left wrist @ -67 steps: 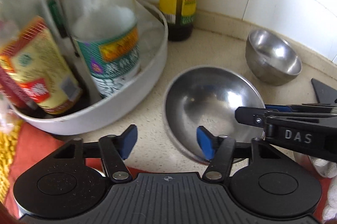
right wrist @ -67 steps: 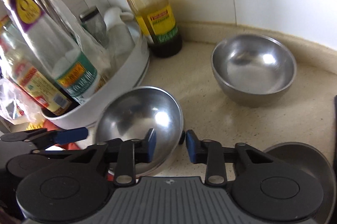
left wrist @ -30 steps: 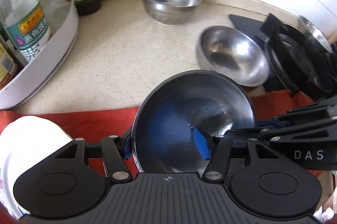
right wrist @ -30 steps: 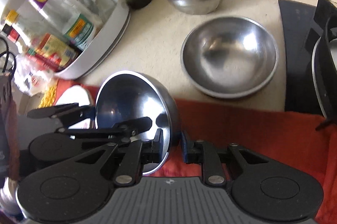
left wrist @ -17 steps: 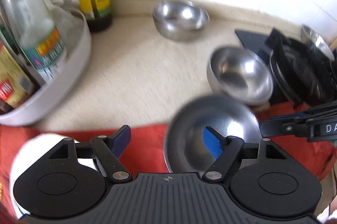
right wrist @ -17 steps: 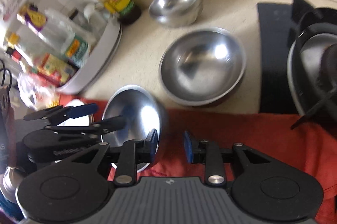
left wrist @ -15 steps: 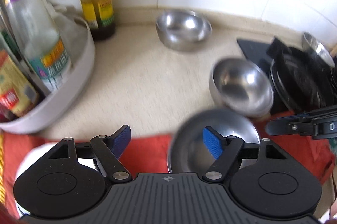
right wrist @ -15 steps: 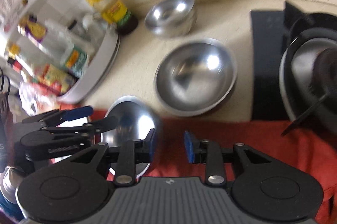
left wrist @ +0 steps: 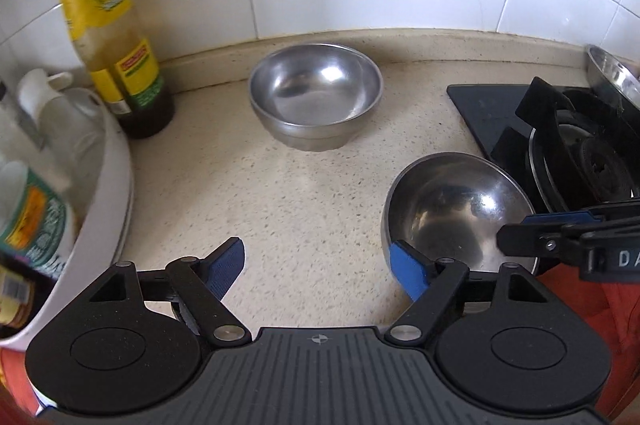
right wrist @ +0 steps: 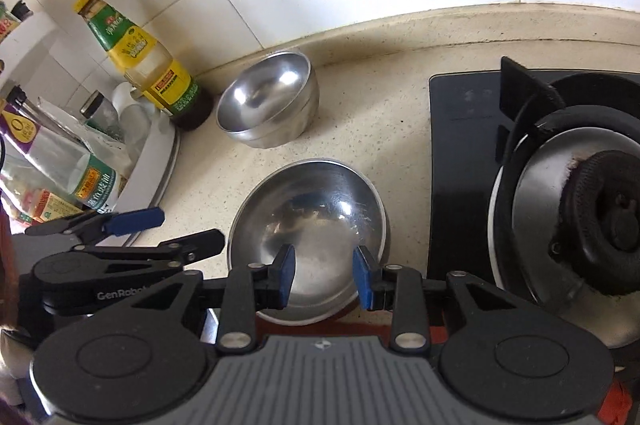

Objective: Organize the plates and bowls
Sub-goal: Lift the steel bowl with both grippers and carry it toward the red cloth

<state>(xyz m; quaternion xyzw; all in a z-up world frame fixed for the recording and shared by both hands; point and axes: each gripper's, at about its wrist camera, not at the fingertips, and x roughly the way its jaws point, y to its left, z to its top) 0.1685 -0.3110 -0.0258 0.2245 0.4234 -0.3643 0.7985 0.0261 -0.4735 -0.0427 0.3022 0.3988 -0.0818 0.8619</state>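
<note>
Two steel bowls sit on the speckled worktop [left wrist: 280, 193]: a wide bowl [right wrist: 308, 225] just beside the black hob [right wrist: 460, 145], and a deeper bowl [left wrist: 314, 101] back against the tiled wall, near the sauce bottle [left wrist: 112, 37]. The deeper one shows a seam low on its wall in the right wrist view (possibly two nested; I cannot tell).

The left gripper [left wrist: 316, 267] has just been spreading and stands wide with nothing between its pads, over bare worktop. The right gripper [right wrist: 324, 277] has eased apart a little, and hovers over the near rim of the wide bowl without pinching it.

These bowls look light, rigid and slick, so I'd judge a pinch across the thin rim the only sure hold; the polished wall would slip.

Around them: a white rack [left wrist: 116, 185] crowded with bottles on the left, the burner [right wrist: 600, 221] and its pan support on the right, and a red cloth [left wrist: 576, 289] at the front edge. The space between the two bowls is open.
</note>
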